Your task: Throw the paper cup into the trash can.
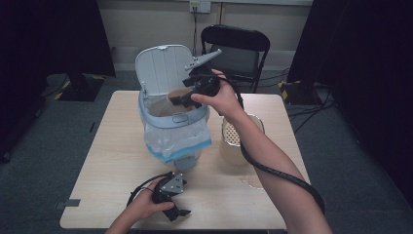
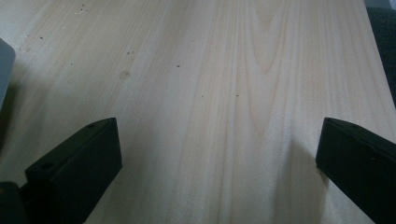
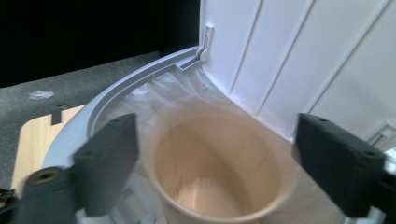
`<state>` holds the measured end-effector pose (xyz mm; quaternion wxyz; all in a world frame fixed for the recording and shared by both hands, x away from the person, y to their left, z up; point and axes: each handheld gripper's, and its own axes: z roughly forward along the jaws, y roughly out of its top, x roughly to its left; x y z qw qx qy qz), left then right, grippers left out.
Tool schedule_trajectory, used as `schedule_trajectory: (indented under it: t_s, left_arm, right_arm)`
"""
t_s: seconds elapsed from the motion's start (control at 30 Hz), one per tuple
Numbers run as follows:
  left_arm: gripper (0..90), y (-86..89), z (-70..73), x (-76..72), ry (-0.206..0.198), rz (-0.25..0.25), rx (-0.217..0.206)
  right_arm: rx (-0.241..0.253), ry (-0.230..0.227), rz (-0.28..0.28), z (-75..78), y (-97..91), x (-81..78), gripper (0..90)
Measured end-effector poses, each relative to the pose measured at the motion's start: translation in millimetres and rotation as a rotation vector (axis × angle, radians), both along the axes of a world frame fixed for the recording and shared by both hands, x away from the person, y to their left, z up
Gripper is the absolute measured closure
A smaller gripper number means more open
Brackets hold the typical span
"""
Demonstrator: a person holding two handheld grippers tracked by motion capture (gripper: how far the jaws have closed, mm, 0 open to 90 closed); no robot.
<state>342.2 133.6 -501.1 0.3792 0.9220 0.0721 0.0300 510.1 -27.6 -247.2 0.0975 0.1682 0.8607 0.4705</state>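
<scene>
A grey bin (image 1: pixel 173 119) lined with a clear plastic bag stands at the back middle of the table, its white lid (image 1: pixel 160 68) tipped up. My right gripper (image 1: pixel 181 99) hovers over the bin's mouth, jaws apart. In the right gripper view a tan paper cup (image 3: pixel 219 172), blurred, sits between and just beyond the jaws of the right gripper (image 3: pixel 217 154), over the bag, with gaps on both sides. The bin rim (image 3: pixel 121 91) and lid (image 3: pixel 299 56) lie behind it. My left gripper (image 1: pixel 178 213) rests open near the table's front edge; the left gripper (image 2: pixel 219 154) has bare wood between its jaws.
A cream container (image 1: pixel 234 139) with a perforated top stands right of the bin, under my right forearm. A black folding chair (image 1: pixel 236 46) is behind the table (image 1: pixel 112 146). The bag's blue-edged flap hangs down the bin's front.
</scene>
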Motion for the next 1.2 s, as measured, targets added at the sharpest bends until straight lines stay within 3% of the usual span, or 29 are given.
schedule_trajectory:
  t_s: [0.33,0.37,0.7,0.93,1.2]
  left_arm:
    - [0.0,0.1,0.4,0.1,-0.001,0.0,0.007]
    - [0.0,0.4,0.9,0.3,-0.015,0.003,0.01]
    - [0.0,0.1,0.3,0.3,-0.014,0.003,0.0]
    - [0.0,0.2,0.2,0.4,-0.015,0.004,0.001]
    - [0.0,-0.1,-0.2,0.2,-0.017,0.007,-0.003]
  right_arm:
    - [0.008,0.02,0.011,4.9,-27.6,-9.5,14.1]
    - [0.007,0.02,0.008,4.5,-31.0,-11.0,14.2]
    - [-0.019,0.03,0.002,-4.4,-70.3,-29.3,14.2]
    - [-0.024,0.021,0.016,-5.5,-86.3,-41.2,14.2]
    - [-0.023,0.034,0.045,-22.3,-99.3,-59.5,14.1]
